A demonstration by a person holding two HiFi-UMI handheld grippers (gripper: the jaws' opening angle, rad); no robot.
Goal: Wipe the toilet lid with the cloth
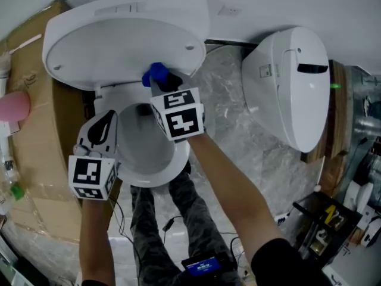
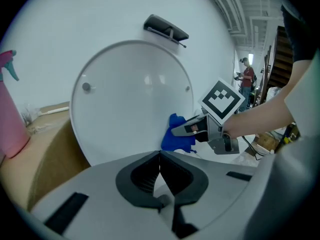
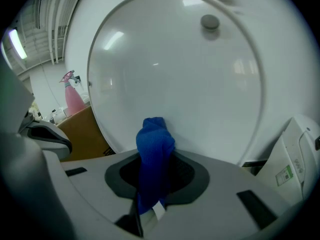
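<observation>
Cloth (image 3: 154, 149) pinched in the right gripper (image 3: 150, 191) juts forward to rub the raised toilet lid (image 3: 175, 69), centre frame; left gripper (image 1: 105, 121), lower left, hangs clear, jaws pressed together.

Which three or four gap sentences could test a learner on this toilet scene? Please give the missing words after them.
1. The right gripper is shut on a ____ cloth.
2. The left gripper has its jaws ____, with nothing between them.
3. The toilet lid stands raised, and the cloth is near its ____ edge.
4. The spray bottle off to the side is ____ in colour.

Missing words: blue; shut; lower; pink.
</observation>
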